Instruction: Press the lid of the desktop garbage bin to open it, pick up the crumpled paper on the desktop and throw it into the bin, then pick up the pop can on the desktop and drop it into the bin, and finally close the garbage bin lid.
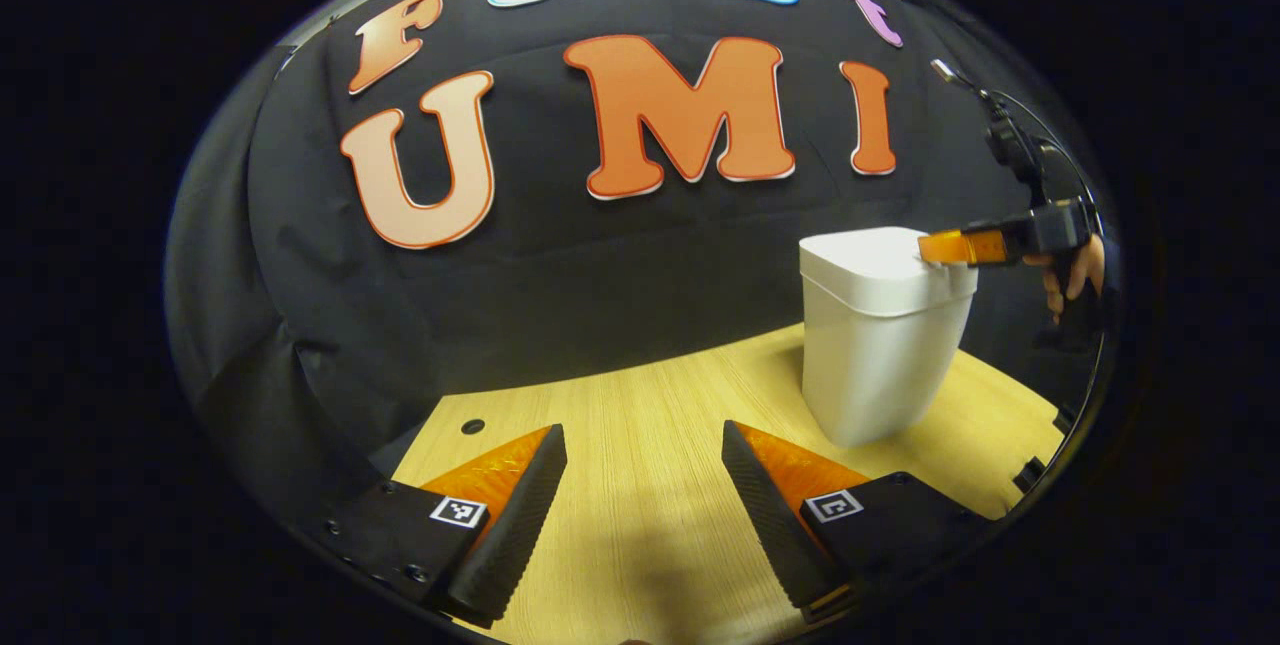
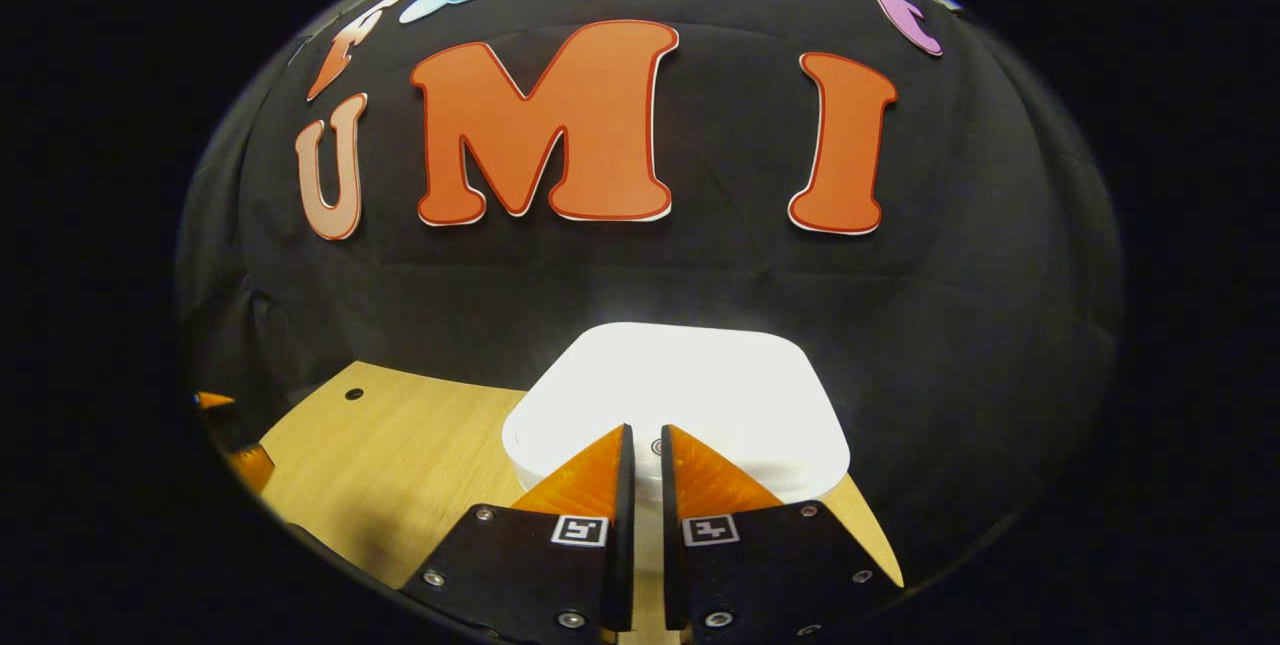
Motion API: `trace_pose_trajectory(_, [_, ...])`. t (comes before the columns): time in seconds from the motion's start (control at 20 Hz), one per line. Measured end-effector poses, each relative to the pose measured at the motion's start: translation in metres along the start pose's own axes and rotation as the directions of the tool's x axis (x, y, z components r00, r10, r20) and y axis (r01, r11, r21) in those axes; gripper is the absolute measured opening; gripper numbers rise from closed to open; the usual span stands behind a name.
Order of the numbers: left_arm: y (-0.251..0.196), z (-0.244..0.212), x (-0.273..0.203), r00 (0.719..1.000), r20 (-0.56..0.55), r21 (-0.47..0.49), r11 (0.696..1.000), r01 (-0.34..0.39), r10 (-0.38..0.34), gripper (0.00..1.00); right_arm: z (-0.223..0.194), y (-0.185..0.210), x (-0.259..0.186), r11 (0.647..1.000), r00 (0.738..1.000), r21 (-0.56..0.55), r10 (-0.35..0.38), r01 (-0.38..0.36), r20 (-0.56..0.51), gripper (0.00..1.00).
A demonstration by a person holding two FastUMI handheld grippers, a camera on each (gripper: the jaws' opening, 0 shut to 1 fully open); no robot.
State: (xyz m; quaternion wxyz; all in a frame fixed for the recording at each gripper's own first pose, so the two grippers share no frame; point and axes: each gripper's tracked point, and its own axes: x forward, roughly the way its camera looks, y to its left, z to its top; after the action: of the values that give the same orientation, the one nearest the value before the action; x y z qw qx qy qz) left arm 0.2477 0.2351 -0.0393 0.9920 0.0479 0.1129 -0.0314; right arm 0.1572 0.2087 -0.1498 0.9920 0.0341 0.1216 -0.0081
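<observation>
The garbage bin (image 1: 885,335) is smooth white plastic, tapering downward, with a rounded-square lid (image 2: 690,390) lying flat and shut. It stands on my pale wood-grain worktop (image 1: 650,425). My right gripper (image 2: 645,440), fingers nearly together with nothing between them, sits level over the lid's near edge, tips at its surface. My hand (image 1: 1075,275) grasps its handle. My left gripper (image 1: 645,440) hangs low over bare wood, fingers spread wide.
</observation>
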Motion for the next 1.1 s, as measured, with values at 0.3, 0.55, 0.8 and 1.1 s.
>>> trace_pose_trajectory(0.3, [0.021, 0.033, 0.006, 0.992, 0.115, -0.035, 0.999, -0.038, 0.042, 0.99, 0.002, 0.020, -0.026, 1.000, 0.999, -0.027, 0.000, 0.002, 0.041, 0.15])
trace_pose_trajectory(0.55, [0.034, 0.051, 0.005, 0.978, 0.192, -0.069, 0.995, -0.068, 0.080, 1.00, 0.010, 0.053, -0.043, 0.999, 0.993, -0.041, 0.024, -0.019, 0.113, 0.48])
trace_pose_trajectory(0.8, [0.046, 0.056, -0.006, 0.971, 0.217, -0.087, 0.993, -0.080, 0.097, 0.99, 0.013, 0.087, -0.057, 0.996, 0.983, -0.045, 0.078, -0.071, 0.166, 0.66])
trace_pose_trajectory(1.1, [0.057, 0.061, -0.017, 0.963, 0.249, -0.122, 0.990, -0.077, 0.106, 0.99, 0.002, 0.132, -0.061, 0.990, 0.975, -0.031, 0.138, -0.135, 0.174, 0.94])
